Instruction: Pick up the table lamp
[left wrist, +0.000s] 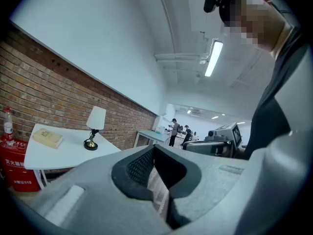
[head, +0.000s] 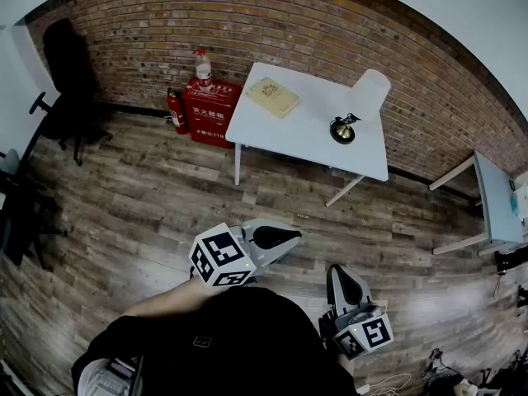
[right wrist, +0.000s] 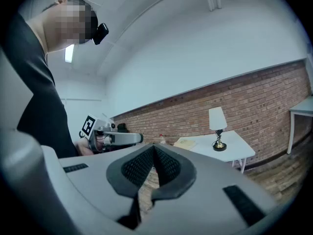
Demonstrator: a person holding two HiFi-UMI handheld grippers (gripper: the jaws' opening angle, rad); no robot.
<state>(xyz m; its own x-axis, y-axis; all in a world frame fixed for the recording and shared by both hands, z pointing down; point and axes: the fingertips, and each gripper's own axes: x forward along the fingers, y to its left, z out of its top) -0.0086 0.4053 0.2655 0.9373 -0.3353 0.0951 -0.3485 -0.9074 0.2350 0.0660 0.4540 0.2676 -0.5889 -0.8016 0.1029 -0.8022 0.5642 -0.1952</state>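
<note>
Floorboards (head: 165, 196) are stretching wide between the person and the white tabletop (head: 305, 139), so the pick is not yet under way; the approach is the step in hand, as I am reading it. The table lamp (head: 363, 97) is standing upright near the tabletop's right end, close to the brick wall (head: 272, 23). Its white shade is sitting above a dark stem and a round brassy base, and a tan book (head: 273, 96) is lying well apart from it toward the other end. The left gripper (head: 285, 238) and the right gripper (head: 344, 280) are both being held low in front of the body, pointing roughly level. Each one's jaws are sitting closed, tip to tip, with nothing between them (only floor is showing through the gap behind the tips). To do this well, I am thinking the person should be walking in toward the lamp's end of the table rather than its middle, and spreading the jaws of the chosen gripper before arriving, not at the last instant. The right gripper is looking the handier one, since the lamp is standing on that side. The thin stem is seeming the sensible place to take hold, squarely and below the shade. The shade is probably soft and could be crumpling under a squeeze, and the base may be swinging if the grip is off centre. A red box (head: 210, 110) with a bottle (head: 202, 66) on top is sitting on the floor by the table's left end, out of the way.
</note>
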